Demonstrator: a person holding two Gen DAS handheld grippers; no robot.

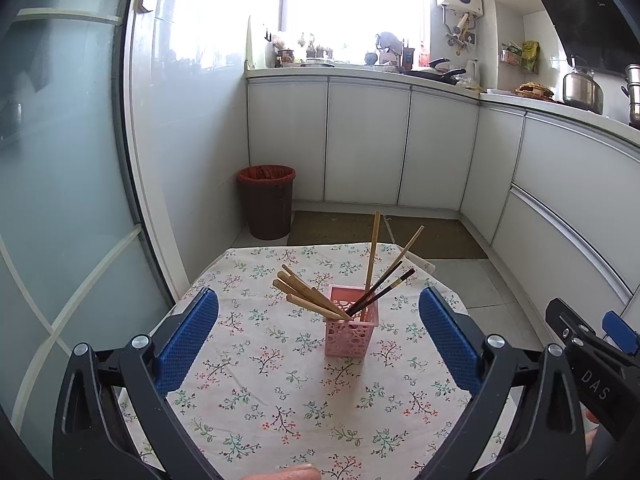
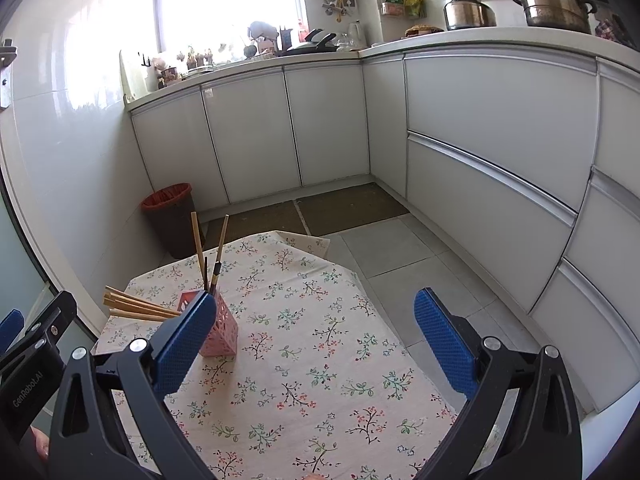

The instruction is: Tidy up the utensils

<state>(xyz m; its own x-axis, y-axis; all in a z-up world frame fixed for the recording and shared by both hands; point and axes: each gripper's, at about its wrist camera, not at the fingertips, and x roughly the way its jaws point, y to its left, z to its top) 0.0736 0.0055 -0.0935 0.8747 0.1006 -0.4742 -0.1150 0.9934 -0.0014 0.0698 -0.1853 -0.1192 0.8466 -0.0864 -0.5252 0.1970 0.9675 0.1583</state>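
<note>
Well, both grippers (image 1: 319, 308) (image 2: 316, 312) gape empty — holder (image 1: 351, 332) mid-table (image 1: 260, 400).

Left claw (image 1: 319, 330) spread wide, empty — right claw (image 2: 315, 334) likewise agape, both level, side by side

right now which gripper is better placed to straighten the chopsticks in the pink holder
Left. The pink holder sits centred between the open left gripper fingers, chopsticks in plain view. For the right gripper it sits off to the left, partly hidden behind its left finger.
</note>
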